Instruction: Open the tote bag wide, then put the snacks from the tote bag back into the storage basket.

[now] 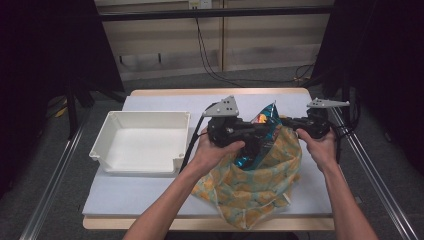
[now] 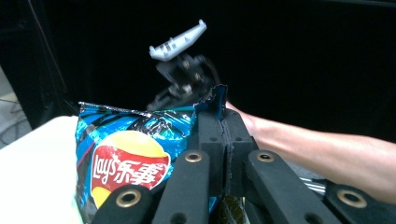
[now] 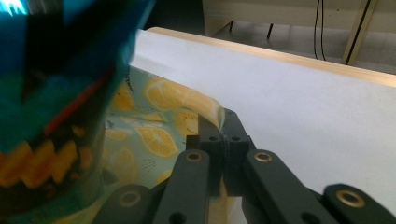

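The crinkly foil chip bag [image 2: 126, 154] is held half inside the soft lemon-print cloth bag [image 1: 260, 180] on the surface [image 1: 150, 192]. The left gripper [image 2: 224, 135] is clamped on its torn top corner, the right gripper [image 3: 223, 135] on the cloth rim. The thin foil could be torn further, or the limp rim could be let slip.

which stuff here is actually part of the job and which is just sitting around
In the job:
- Lay's chip bag, pinched at its top edge by the left gripper
- lemon-print cloth bag, its rim pinched by the right gripper

Lying about:
- white plastic bin, empty
- black cables on the floor
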Demonstrator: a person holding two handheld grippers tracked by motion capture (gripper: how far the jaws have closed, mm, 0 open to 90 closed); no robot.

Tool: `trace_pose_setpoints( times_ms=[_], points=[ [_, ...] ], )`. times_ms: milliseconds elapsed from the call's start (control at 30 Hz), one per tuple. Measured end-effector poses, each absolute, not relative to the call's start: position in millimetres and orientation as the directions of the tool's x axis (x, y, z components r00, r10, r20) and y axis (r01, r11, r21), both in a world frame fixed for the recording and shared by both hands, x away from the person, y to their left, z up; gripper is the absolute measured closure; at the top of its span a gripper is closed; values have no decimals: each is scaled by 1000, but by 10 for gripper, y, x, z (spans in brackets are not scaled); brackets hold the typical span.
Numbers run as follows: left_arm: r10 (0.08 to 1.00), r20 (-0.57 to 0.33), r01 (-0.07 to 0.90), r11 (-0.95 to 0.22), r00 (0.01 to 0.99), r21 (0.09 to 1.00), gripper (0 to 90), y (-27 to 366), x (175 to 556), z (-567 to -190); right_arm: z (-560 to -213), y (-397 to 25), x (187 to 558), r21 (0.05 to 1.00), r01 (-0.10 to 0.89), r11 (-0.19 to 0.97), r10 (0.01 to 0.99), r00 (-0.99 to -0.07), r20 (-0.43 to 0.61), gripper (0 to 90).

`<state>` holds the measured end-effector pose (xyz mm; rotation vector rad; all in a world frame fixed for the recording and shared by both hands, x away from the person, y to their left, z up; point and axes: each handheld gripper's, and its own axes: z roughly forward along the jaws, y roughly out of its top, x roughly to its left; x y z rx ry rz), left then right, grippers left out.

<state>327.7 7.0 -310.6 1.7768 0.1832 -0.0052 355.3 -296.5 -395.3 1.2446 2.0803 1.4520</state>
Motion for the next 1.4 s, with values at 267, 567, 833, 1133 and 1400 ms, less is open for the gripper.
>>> trace_pose_setpoints(
  times_ms=[267,567,833,1133,1400],
  points=[
    [128,-127,145,-139,984,980,890,162,3396,-2904,-3971,-2909,3576,875,470,113,784,-583,212,883],
    [161,-119,138,-111,980,984,890,232,3490,-2717,-4010,-2810,3585,879,461,121,776,-596,206,883],
    [165,-98,113,-84,981,990,890,225,3521,-2502,-4027,-2808,3559,880,460,117,779,-592,206,886],
    [178,-106,115,-42,978,993,890,382,3486,-2326,-4040,-2845,3567,879,459,126,780,-593,198,845],
    [233,-83,96,-41,969,995,890,663,3506,-2220,-4057,-2786,3546,881,455,130,774,-602,197,772]
  ],
)
